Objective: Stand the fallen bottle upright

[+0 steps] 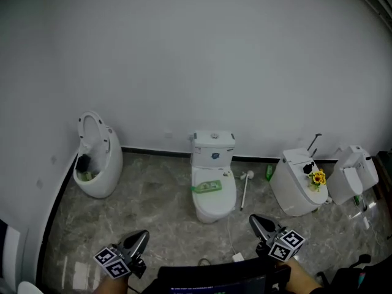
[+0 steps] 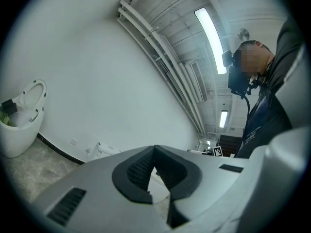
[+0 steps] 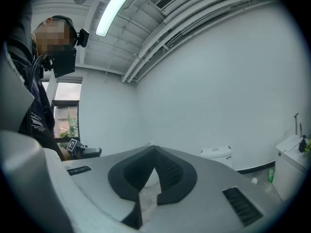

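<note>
Grey marble floor [image 1: 153,219] runs to a white wall [image 1: 196,60], and several white toilets stand along this wall. On the closed lid of the middle toilet [image 1: 213,206] a green bottle [image 1: 207,187] lies on its side, well apart from both grippers. It is too small here to see its cap or label.

A brush [image 1: 245,188] with a long handle is on the floor just right of this toilet. A small bottle [image 1: 269,173], also green, stands upright near the wall, between the middle toilet and the next one on the right. That right toilet [image 1: 293,196] has yellow flowers [image 1: 317,177] on its top. At the far left stands a round toilet [image 1: 101,171] with its lid raised.

At the near left is the left gripper [image 1: 139,237], and it points toward the toilets. Its jaws are closed, the tips meet, and nothing is between them. At the near right is the right gripper [image 1: 258,223], well apart from the left one. Its jaws are closed in the same way and are empty. Both grippers are above the floor and touch nothing.
</note>
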Tool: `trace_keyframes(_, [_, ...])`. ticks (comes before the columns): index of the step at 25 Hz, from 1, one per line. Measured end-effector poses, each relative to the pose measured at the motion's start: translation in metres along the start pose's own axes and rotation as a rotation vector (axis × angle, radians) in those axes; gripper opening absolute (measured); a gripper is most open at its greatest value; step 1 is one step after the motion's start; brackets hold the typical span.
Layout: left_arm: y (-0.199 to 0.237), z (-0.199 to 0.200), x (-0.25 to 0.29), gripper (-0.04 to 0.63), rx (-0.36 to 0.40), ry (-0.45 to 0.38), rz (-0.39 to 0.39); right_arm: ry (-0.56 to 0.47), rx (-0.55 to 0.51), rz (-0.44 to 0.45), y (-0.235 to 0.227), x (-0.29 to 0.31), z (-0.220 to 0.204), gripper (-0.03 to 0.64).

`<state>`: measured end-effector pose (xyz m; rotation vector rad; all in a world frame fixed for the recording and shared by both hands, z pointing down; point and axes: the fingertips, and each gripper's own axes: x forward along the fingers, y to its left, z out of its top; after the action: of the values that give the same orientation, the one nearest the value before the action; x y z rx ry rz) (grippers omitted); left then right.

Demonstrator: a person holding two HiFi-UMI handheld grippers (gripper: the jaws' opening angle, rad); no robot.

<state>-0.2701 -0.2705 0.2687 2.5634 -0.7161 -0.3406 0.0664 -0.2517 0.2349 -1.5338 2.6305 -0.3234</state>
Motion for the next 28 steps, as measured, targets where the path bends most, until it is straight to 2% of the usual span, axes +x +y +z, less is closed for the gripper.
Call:
trace_keyframes(4, [0.04, 0.011, 0.103, 0.005, -0.038, -0.022, 0.077, 0.032, 0.003, 0.071, -0.107, 0.059, 0.024, 0.026])
trace_keyframes(7, [0.067, 0.016, 0.187, 0.003, -0.044, -0.031, 0.103, 0.047, -0.007, 0.12, -0.181, 0.097, 0.046, 0.026])
trace_keyframes(10, [0.093, 0.02, 0.258, 0.004, -0.058, -0.04, 0.099, 0.037, 0.006, 0.108, -0.251, 0.129, 0.055, 0.026])
trace_keyframes(14, [0.13, 0.021, 0.329, 0.005, -0.065, 0.009, 0.081, 0.053, 0.02, 0.105, -0.31, 0.167, 0.064, 0.026])
trace_keyframes(17, [0.179, 0.022, 0.372, 0.005, -0.107, 0.011, 0.074, 0.056, 0.025, 0.065, -0.354, 0.202, 0.064, 0.026])
trace_keyframes(22, [0.282, 0.037, 0.446, 0.005, -0.139, 0.042, 0.017, 0.058, 0.013, 0.008, -0.406, 0.288, 0.073, 0.026])
trace_keyframes(25, [0.349, 0.048, 0.495, 0.006, -0.172, 0.101, -0.017, 0.049, 0.014, -0.064, -0.444, 0.34, 0.087, 0.026])
trace_keyframes(28, [0.42, 0.043, 0.545, 0.027, -0.173, 0.174, -0.053, 0.032, 0.022, -0.138, -0.492, 0.391, 0.088, 0.026])
